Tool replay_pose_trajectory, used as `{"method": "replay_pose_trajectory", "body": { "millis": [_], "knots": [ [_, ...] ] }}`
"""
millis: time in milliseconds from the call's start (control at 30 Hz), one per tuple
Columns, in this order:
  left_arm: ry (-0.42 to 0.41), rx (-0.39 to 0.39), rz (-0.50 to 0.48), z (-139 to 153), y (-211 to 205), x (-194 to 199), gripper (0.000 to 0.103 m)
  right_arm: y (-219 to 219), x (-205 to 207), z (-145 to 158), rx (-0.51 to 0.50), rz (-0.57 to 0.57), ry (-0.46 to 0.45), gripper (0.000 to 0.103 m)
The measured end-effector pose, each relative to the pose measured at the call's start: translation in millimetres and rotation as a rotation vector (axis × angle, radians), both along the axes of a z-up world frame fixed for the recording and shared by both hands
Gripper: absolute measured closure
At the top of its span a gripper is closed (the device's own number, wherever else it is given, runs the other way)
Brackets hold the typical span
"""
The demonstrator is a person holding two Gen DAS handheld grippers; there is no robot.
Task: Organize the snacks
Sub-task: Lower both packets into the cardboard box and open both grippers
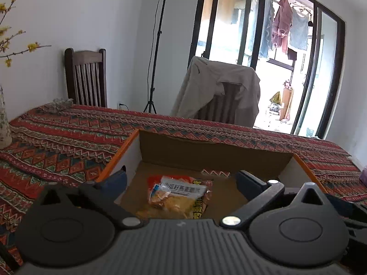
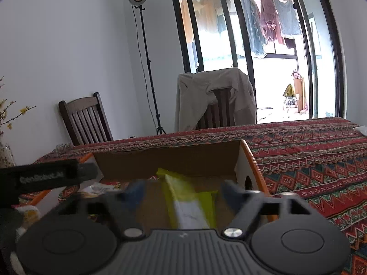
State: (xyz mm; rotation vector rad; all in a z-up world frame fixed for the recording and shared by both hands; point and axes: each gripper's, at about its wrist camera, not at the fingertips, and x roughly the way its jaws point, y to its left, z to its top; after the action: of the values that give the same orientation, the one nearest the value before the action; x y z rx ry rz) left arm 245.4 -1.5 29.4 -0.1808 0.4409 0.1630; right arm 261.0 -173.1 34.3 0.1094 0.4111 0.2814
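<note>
Spread over the whole table: a red patterned tablecloth (image 1: 68, 137), bare and free of objects to the left of the box and, in the right wrist view, to its right as well. Behind the far edge, 2 wooden chairs: 1 bare chair (image 1: 86, 78) against the wall, 1 draped with a beige jacket (image 1: 218, 89). Between them a light stand (image 2: 146, 64); beyond, glass sliding doors (image 1: 263, 34) with laundry hanging outside.

On the cloth, 1 open cardboard box (image 1: 206, 151) with orange-edged side walls, brown floor mostly bare around the contents.

Left gripper (image 1: 181, 178): jaws spread wide, holding nothing, both blue-tipped fingers (image 1: 117, 178) just inside the box walls, hovering over a snack packet (image 1: 181, 194) lying flat on the box floor (clear front, white label, red-orange wrapper beneath; whether 1 packet or 2 stacked cannot be told).

Right gripper (image 2: 183, 192): jaws also apart, pads blurred, pressing on nothing. Between them, a yellow-green packet (image 2: 190, 201) with a white panel, streaked by blur, slanting into the right part of the box, no contact with either finger visible.

At the left of the right wrist view, part of the left gripper's black body.
</note>
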Motion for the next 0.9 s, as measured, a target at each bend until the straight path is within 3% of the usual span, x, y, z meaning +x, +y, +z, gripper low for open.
{"method": "replay_pose_trajectory", "body": {
  "millis": [67, 433, 667, 900],
  "knots": [
    [0.023, -0.025, -0.003, -1.8, 2.7, 1.6, 0.0, -2.3, -2.7, 0.3, 0.007, -0.009, -0.012, 0.0],
    [0.055, -0.025, 0.027, 6.3, 3.4, -1.2, 0.0, -6.5, -5.7, 5.9, 0.008, -0.015, -0.029, 0.0],
    [0.045, 0.012, 0.026, 24.9, -2.5, -24.4, 0.0, -5.7, -31.1, 31.1, -0.028, -0.011, -0.098, 0.0],
    [0.043, 0.024, 0.016, 31.0, 0.8, -62.3, 0.0, -11.4, -66.0, 42.5, -0.045, 0.005, -0.108, 0.0]
  ]
}}
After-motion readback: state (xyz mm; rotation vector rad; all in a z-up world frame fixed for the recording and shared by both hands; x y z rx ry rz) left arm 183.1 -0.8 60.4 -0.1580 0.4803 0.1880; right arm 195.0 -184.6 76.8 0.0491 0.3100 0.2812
